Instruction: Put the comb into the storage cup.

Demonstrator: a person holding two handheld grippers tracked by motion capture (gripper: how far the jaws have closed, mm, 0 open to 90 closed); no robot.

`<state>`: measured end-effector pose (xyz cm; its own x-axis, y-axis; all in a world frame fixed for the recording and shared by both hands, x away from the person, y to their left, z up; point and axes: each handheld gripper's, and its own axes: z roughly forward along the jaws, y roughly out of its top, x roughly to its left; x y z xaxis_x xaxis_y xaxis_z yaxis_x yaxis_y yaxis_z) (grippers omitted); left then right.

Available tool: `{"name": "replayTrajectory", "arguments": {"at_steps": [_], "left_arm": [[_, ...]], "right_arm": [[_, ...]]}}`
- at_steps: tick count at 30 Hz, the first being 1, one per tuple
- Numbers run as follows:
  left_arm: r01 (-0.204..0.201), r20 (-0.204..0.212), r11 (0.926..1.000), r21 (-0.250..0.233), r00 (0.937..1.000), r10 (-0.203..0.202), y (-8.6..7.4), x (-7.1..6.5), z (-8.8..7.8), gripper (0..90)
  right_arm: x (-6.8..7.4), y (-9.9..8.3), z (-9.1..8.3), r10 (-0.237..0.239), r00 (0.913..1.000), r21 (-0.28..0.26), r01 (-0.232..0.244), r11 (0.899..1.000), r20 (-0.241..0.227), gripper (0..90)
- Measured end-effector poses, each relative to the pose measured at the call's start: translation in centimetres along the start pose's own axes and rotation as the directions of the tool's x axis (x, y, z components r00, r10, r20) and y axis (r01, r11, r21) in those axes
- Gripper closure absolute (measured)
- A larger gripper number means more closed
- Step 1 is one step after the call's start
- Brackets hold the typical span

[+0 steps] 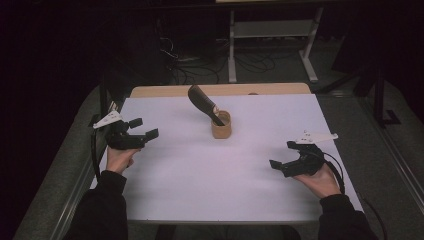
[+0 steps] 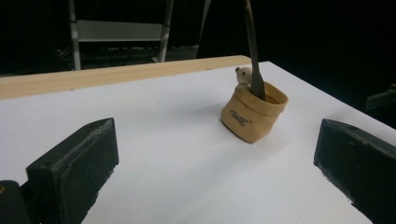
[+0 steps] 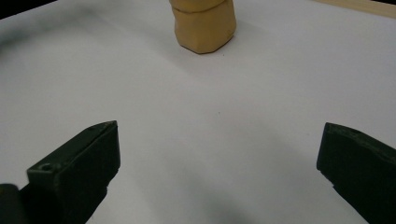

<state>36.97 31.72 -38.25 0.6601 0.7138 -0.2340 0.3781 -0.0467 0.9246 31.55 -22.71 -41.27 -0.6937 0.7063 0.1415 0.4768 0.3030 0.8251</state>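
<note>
A small tan fabric pouch (image 1: 221, 126) stands upright near the middle back of the white table (image 1: 200, 180). A dark flat tool (image 1: 202, 103) leans out of it toward the upper left. The left gripper view shows the pouch (image 2: 252, 114), the tool's blade (image 2: 253, 51) and a tiny bear figure (image 2: 243, 76) at its rim. My left gripper (image 1: 143, 128) is open at the table's left side, with nothing in it. My right gripper (image 1: 283, 155) is open at the right, also with nothing in it. The pouch's base (image 3: 203, 28) lies ahead of it.
A wooden strip (image 1: 220, 90) runs along the table's far edge. Beyond it stand white table legs (image 1: 232, 55) and loose cables (image 1: 190, 65) on a dark floor. Wide bare tabletop lies between both grippers and the pouch.
</note>
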Motion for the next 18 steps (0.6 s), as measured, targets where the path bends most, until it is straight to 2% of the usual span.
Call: {"name": "replayTrajectory", "arguments": {"at_steps": [2,10,14,18], "left_arm": [[-0.018,-0.011,0.9998,-0.003,0.9998,0.018,-0.5,-0.2,-0.3,0.0],[-0.008,-0.016,0.9996,-0.028,0.9998,0.008,-2.5,-0.3,-1.5,0.0],[-0.003,-0.032,0.9994,-0.036,0.9995,0.001,-3.3,-0.5,-2.1,0.0],[-0.001,-0.048,0.9980,-0.064,0.9989,-0.002,-3.9,-0.8,-2.9,0.0]], "right_arm": [[0.0,0.0,0.0,0.000,1.0000,0.001,0.000,1.000,0.001,0.0],[0.0,-0.2,0.0,0.001,1.0000,0.008,-0.001,1.000,0.005,0.0],[0.0,-0.3,0.0,0.000,1.0000,0.007,0.000,1.000,0.005,0.0],[0.0,-0.5,0.1,-0.001,1.0000,0.012,0.001,1.000,0.006,0.0]]}}
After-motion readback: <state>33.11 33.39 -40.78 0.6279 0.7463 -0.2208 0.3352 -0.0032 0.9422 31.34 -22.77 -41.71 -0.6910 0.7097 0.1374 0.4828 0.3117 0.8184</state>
